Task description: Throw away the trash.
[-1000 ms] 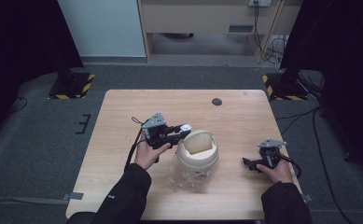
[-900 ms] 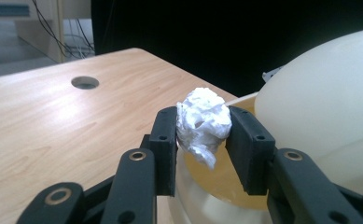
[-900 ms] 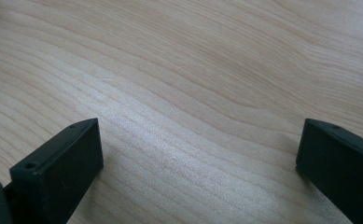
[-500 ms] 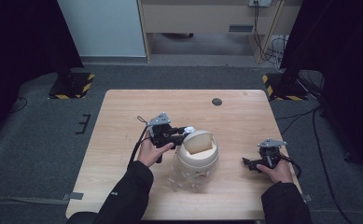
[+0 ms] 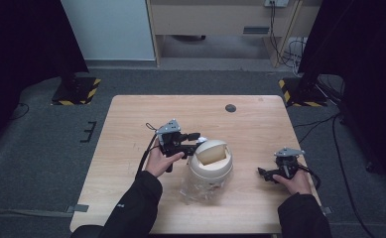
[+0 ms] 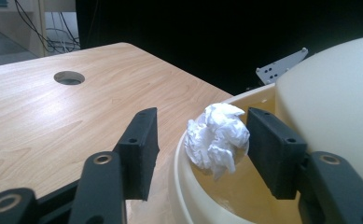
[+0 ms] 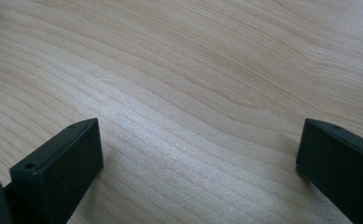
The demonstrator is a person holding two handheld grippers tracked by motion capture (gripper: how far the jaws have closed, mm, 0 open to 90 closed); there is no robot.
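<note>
Wooden table [image 5: 131, 129]; tissue wad [image 6: 216, 135] between left claw [image 6: 202, 140] jaws.

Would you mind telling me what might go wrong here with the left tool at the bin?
1. The crumpled tissue sits right at the rim of the cream swing-lid bin, between the open jaws of the left tool; it may tumble outside onto the table.
2. Pushing the tool against the rim might tip the bin.
</note>
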